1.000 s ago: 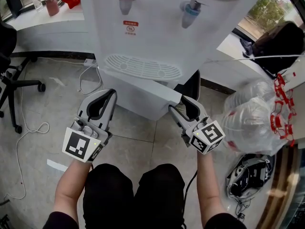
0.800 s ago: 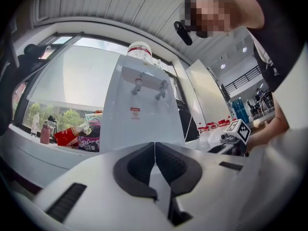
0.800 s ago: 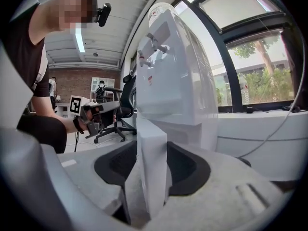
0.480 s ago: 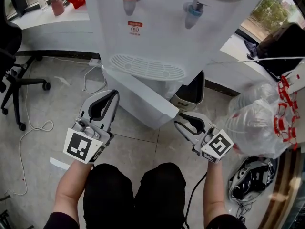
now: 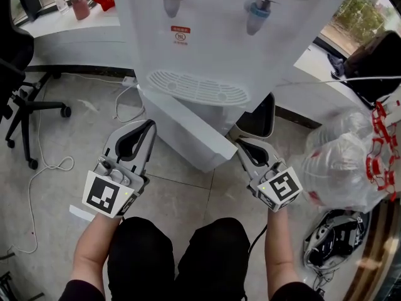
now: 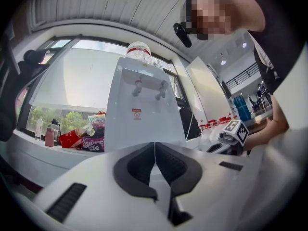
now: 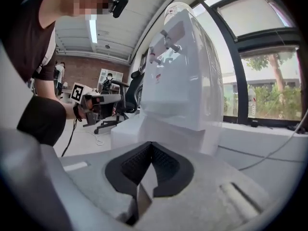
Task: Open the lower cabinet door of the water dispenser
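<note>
1. A grey tiled floor (image 5: 188, 193) in an office corner by the windows. An office chair (image 5: 25, 105) and a loose cable (image 5: 37, 168) lie at the left, clear plastic bags (image 5: 338, 162) at the right, and the person's knees show at the bottom of the head view.
2. The white water dispenser (image 5: 213, 36) stands straight ahead, with red and blue taps above a slotted drip tray (image 5: 197, 88).
3. The lower cabinet door (image 5: 182, 130) sits below that tray. It stands swung well out toward the person, hinged on its picture-left side. The dark cabinet opening (image 5: 263, 115) shows to its right.
4. The right tool (image 5: 242, 144) has its jaws pressed together with nothing between them. The right gripper view shows the pads meeting and only the dispenser beyond.
5. The left tool (image 5: 149, 125) is likewise pressed together and empty. It is held near the door's outer face, on its picture-left.
6. The relation that matters is that the door's free edge lies just beside the right tool's tips, on their picture-left. The door's top edge runs diagonally from the hinge at the dispenser to that free corner. The right tool is plainly nearer the free edge, while the left one faces the flat panel. Whether the right tips touch the edge I cannot tell.
7. The opening looks mostly done. Any further swing would likely call for a nudge at the free edge toward picture-left, away from the opening.
</note>
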`<action>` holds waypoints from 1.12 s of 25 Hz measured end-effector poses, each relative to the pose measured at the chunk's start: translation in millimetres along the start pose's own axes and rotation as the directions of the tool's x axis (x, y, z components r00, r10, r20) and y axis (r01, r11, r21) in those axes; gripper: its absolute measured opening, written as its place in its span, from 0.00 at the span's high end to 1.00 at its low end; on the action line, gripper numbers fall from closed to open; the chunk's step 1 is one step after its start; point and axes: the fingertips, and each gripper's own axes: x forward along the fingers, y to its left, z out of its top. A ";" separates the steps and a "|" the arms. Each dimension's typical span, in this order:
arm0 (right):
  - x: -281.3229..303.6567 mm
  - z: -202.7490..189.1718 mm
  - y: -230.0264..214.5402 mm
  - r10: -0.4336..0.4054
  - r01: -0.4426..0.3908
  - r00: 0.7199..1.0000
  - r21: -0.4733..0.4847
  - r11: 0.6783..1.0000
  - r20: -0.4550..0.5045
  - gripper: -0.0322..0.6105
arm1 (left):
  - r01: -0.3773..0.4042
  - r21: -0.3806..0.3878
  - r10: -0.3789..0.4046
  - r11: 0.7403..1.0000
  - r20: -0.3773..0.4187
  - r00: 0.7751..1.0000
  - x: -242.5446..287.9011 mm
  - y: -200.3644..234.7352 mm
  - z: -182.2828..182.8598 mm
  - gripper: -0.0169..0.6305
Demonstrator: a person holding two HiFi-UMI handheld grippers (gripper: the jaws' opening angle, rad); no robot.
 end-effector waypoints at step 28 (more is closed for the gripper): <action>42.4 32.3 151.9 0.465 -0.474 0.880 -0.127 0.871 -0.092 0.94 | -0.125 0.029 0.125 0.992 0.012 0.992 -43.6 37.9 32.1 0.96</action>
